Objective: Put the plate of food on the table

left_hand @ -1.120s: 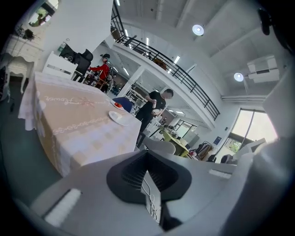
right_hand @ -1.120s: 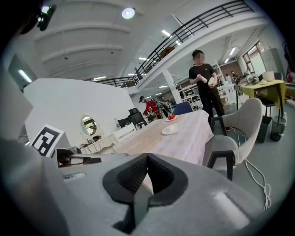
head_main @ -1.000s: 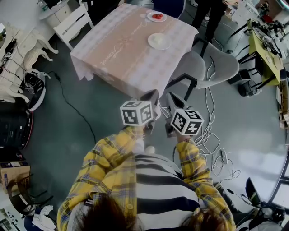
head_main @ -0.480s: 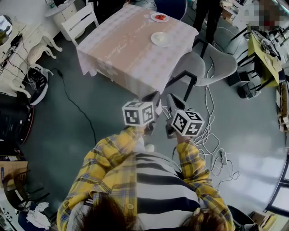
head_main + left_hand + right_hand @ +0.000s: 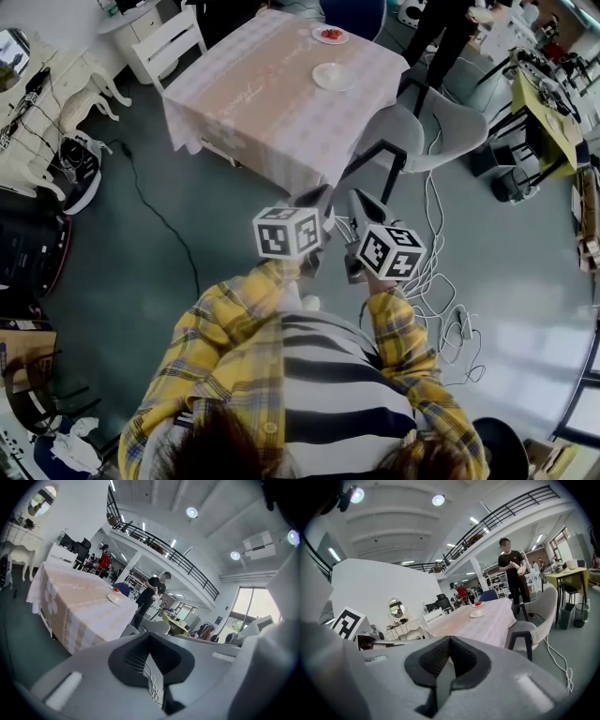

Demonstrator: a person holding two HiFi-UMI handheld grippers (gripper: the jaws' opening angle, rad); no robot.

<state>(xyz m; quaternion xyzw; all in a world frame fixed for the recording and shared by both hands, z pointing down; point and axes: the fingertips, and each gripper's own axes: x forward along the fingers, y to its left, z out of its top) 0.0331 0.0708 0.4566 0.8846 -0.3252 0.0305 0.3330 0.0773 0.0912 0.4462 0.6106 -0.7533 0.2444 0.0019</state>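
The table with a pink checked cloth stands ahead of me. On its far end sit a white plate and, beyond it, a plate of red food. My left gripper and right gripper are held side by side in front of my chest, short of the table's near corner. Both are shut with nothing between the jaws. The left gripper view has its closed jaws below the two plates. In the right gripper view the closed jaws lie under the red food plate.
A grey chair stands at the table's right side and a white chair at its far left. White cables and a black cable lie on the floor. A person stands beyond the table. A yellow-green table is at the right.
Both grippers have drifted together with me, keeping their spacing and staying shut. The table has shifted slightly up and to the right in the head view.
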